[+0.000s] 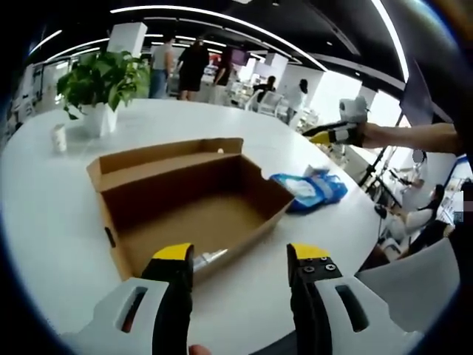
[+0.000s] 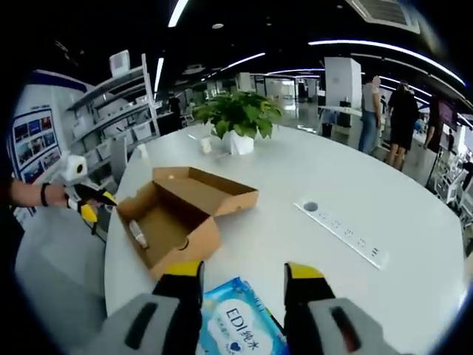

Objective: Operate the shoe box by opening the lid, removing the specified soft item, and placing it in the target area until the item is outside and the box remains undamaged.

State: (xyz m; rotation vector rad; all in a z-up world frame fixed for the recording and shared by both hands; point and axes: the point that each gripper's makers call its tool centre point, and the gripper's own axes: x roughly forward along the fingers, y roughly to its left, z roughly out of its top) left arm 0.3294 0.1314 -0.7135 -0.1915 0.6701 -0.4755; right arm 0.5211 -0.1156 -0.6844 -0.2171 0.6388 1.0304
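Observation:
The brown cardboard shoe box (image 1: 199,203) lies open on the white round table (image 1: 52,214), its lid folded back flat. A small white tube (image 1: 211,257) lies inside against the near wall. A blue soft packet (image 1: 310,188) rests on the table just right of the box. My left gripper (image 1: 242,255) stands open at the box's near edge, nothing between its jaws. In the right gripper view the box (image 2: 177,214) lies ahead on the left, and the blue packet (image 2: 240,318) lies on the table below my open right gripper (image 2: 244,272). The right gripper (image 1: 336,133) hovers apart from the packet.
A potted plant (image 1: 100,85) and a small white cup (image 1: 59,138) stand at the table's far side. A white power strip (image 2: 344,233) is set into the table right of the box. People stand and sit beyond the table, and shelves (image 2: 111,111) line the wall.

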